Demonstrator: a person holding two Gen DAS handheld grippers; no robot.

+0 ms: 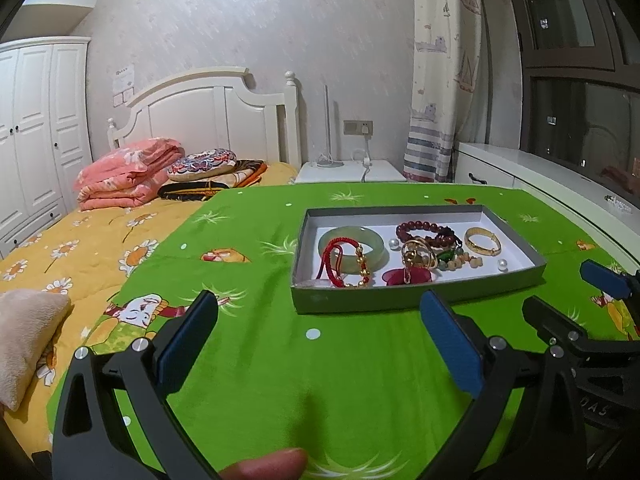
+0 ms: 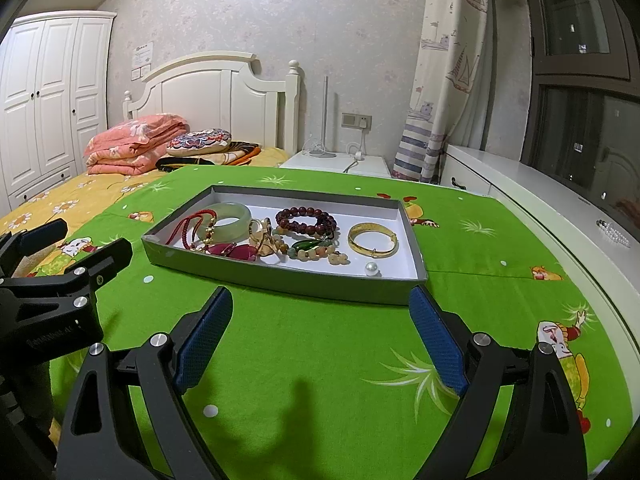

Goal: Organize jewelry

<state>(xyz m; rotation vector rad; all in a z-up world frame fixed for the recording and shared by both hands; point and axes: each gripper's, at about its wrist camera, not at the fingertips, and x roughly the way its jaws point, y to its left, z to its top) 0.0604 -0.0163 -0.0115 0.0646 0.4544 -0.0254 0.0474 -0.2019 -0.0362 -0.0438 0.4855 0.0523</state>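
Grey tray, on green tabletop just ahead of both jaws: jade bangle, gold bangle, dark-red beads, red cord, pearl, heaped together. Left gripper, right gripper: jaws wide, empty. Advice: pinch one separate piece; avoid tangles.

left gripper low and level, blue-padded jaws spread wide, empty, a fingertip at its near edge, right gripper just beside it on the right, jaws likewise wide apart, empty
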